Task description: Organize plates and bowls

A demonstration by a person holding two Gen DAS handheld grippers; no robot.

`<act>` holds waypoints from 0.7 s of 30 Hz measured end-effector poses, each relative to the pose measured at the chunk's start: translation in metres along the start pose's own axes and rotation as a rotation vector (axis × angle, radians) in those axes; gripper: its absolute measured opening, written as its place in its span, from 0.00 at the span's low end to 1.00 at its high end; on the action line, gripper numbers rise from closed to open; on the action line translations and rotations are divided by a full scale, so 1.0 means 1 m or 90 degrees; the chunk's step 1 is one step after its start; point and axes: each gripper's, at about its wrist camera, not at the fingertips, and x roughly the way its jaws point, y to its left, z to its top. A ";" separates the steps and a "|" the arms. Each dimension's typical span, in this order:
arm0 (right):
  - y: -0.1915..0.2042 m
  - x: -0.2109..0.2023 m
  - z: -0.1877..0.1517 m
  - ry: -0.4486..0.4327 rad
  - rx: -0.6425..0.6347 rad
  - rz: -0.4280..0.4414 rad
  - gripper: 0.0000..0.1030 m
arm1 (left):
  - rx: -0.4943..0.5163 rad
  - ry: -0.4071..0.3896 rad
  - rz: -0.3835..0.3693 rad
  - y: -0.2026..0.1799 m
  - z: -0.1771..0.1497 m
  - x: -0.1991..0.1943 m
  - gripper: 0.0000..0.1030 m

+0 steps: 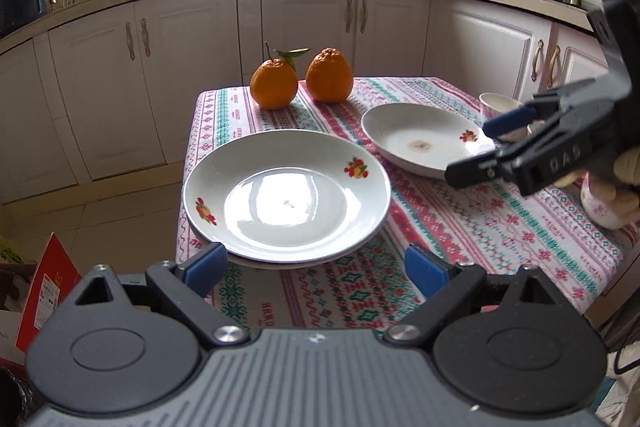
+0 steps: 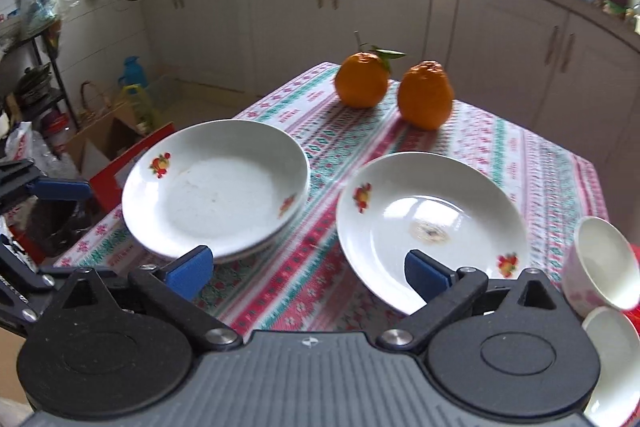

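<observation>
A stack of two white plates with fruit prints (image 1: 286,197) sits at the table's near left; it also shows in the right wrist view (image 2: 216,195). A single stained white plate (image 1: 420,139) lies to its right, also in the right wrist view (image 2: 430,227). My left gripper (image 1: 316,267) is open, just short of the stack. My right gripper (image 2: 308,273) is open over the cloth between the stack and the single plate; it shows in the left wrist view (image 1: 486,147) at the stained plate's near rim. Two small white bowls (image 2: 606,263) stand at the right.
Two oranges (image 1: 304,77) sit at the far side of the patterned tablecloth (image 1: 480,227). A paper cup (image 1: 500,103) stands behind the stained plate. White kitchen cabinets (image 1: 304,27) lie beyond the table. Boxes and bags (image 2: 100,131) are on the floor at the left.
</observation>
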 end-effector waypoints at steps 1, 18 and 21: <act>-0.001 -0.002 -0.007 -0.002 0.006 -0.008 1.00 | 0.003 -0.001 0.002 -0.004 0.000 -0.002 0.92; -0.029 0.016 -0.049 0.032 0.073 -0.064 1.00 | 0.092 -0.019 -0.053 -0.049 0.046 0.024 0.93; -0.034 0.027 -0.049 0.043 0.061 -0.090 1.00 | 0.102 -0.016 -0.070 -0.047 0.061 0.039 0.93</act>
